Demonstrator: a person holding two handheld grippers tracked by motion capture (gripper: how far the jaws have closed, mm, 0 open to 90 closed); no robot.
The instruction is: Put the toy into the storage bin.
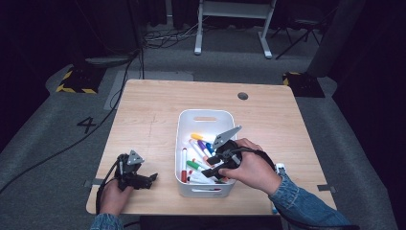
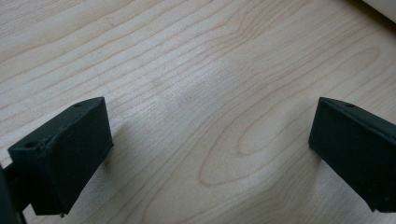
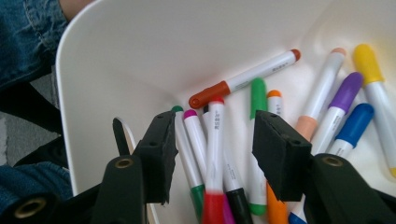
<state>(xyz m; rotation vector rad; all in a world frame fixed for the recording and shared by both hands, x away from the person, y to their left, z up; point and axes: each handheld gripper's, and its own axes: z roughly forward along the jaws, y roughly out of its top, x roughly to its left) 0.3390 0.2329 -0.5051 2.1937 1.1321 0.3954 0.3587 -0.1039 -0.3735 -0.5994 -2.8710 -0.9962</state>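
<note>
Right gripper [image 3: 212, 154] is lowered into the near end of the white bin [image 1: 184, 125], jaws part open and pressing on nothing. Between and under the jaws lie several markers bunched side by side: a red-capped marker [image 3: 214, 158] sits midway in the gap, a pink-tipped one [image 3: 195, 135] just beside the left jaw, a green one [image 3: 257, 140] near the right jaw. Whether the pads touch any of them cannot be told. Farther along the bin floor lie an orange-brown marker [image 3: 243, 78] set crosswise, then purple [image 3: 338, 105], blue [image 3: 350, 127] and yellow [image 3: 373, 79] markers.

Step in hand, by judgement: selecting one marker from the bin for pickup. The next move calls for centring the jaws on a single barrel, most likely the red-capped one, and closing without pinching its neighbours.

Left gripper [image 2: 210, 154] rests on the bare table [image 2: 196, 70], well apart from the bin, jaws wide and empty.
</note>
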